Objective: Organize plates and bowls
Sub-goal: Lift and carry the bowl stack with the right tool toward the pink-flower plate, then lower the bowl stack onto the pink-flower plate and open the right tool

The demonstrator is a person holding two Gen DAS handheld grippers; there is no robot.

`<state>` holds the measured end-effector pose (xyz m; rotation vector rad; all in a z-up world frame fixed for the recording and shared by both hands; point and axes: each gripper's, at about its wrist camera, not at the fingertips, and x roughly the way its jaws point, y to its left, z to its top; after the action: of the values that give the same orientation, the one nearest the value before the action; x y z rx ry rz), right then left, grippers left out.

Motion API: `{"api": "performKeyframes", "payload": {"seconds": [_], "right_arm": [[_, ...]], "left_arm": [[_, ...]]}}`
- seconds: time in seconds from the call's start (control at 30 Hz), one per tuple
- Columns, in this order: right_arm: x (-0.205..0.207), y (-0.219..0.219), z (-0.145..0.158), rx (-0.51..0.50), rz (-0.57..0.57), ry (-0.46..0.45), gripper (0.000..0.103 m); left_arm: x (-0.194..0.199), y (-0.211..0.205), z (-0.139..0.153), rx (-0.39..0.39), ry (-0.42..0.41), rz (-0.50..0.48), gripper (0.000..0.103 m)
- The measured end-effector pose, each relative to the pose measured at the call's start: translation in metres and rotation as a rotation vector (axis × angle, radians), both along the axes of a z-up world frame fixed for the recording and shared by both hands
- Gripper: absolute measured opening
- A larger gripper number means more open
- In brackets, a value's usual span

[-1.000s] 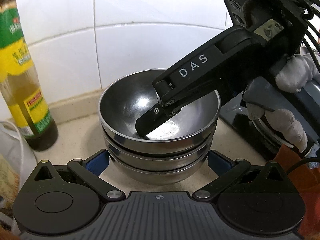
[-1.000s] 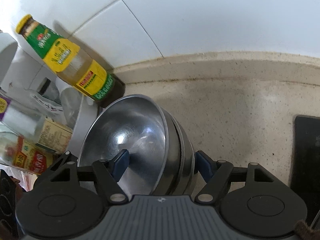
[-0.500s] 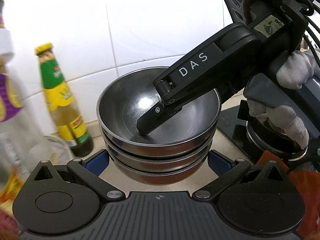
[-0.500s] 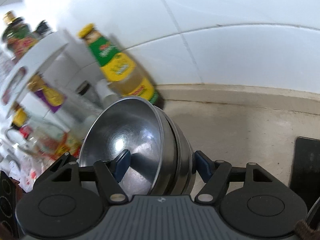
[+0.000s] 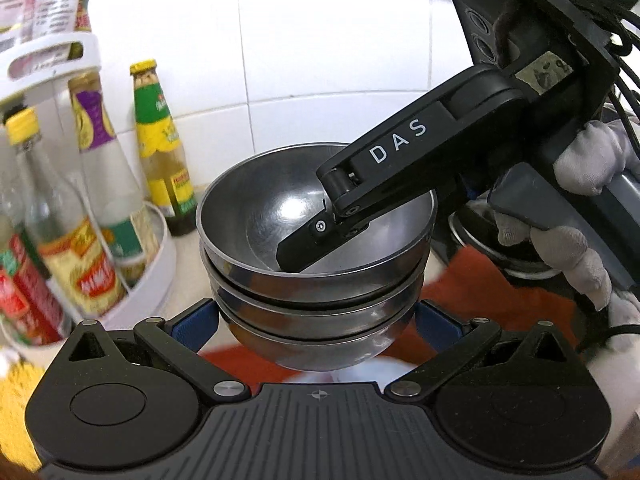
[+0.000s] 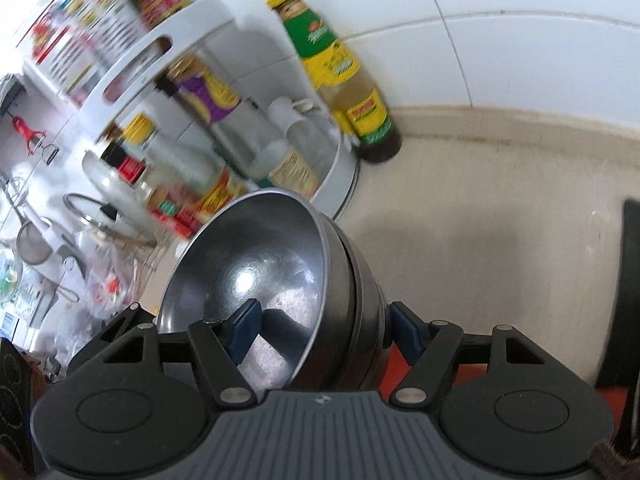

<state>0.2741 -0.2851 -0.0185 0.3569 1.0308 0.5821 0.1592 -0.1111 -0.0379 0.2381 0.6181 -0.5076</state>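
1. Three steel bowls [image 5: 316, 280], nested in one stack, sit between your two grippers. In the left wrist view the stack looks clear of the counter [image 6: 500, 216], with blurred red and white beneath it, though the gap itself cannot be confirmed.
2. Right gripper [image 6: 320, 332]: your fingers pinch the stack's wall, one blue pad [image 6: 244, 330] inside the top bowl and the other against the outer shell. The jaws are closed as far as the three thicknesses of steel allow. In the left wrist view the inner finger [image 5: 316, 236] reaches down almost to the bowl's floor.
3. Left gripper [image 5: 316, 320]: your blue pads stand either side of the lowest bowl, close to its curve. Contact cannot be told; the jaws appear open wide, cradling and not clamping.
4. Surroundings: a white tiered condiment rack [image 5: 156, 272] packed with bottles stands just beside the stack, and a green-labelled sauce bottle [image 6: 344, 76] stands against the tiled wall. A dark stove edge [image 6: 628, 300] lies on the far side of the counter.
5. Hazard, slip: only the pinch at the rim seems to carry the load. Smooth nested steel could slide apart, dropping the lower bowls, if you tilt further.
6. Hazard, collision: a swing toward the rack would likely knock bottles over, since the stack passes near its rim.
7. Hazard, rotation: the stack may pivot about the single pinch point unless your left pads steady the base.
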Motion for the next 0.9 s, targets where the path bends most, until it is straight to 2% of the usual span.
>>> {"api": "performKeyframes", "payload": {"seconds": [0.2,0.3,0.5,0.63,0.77,0.9], "right_arm": [[-0.045,0.013,-0.016,-0.010,-0.036,0.049,0.065],[-0.061,0.021,-0.027,-0.025,-0.056,0.072,0.065],[-0.089,0.036,-0.044,-0.057,-0.085,0.063,0.065],[-0.104,0.043,-0.055,-0.080,-0.089,0.061,0.065],[-0.118,0.046,-0.055,-0.099,-0.093,0.037,0.064],[-0.128,0.043,-0.052,-0.102,-0.120,0.019,0.064]], "left_arm": [[-0.030,0.015,-0.020,0.000,0.057,-0.043,0.103],[-0.041,0.021,-0.030,0.018,0.060,-0.055,0.103],[-0.054,0.034,-0.049,0.007,0.106,-0.067,0.103],[-0.069,0.034,-0.056,0.060,0.060,-0.088,0.103],[-0.077,0.038,-0.054,0.055,0.062,-0.099,0.103],[-0.091,0.044,-0.043,0.044,0.011,-0.093,0.103]]}}
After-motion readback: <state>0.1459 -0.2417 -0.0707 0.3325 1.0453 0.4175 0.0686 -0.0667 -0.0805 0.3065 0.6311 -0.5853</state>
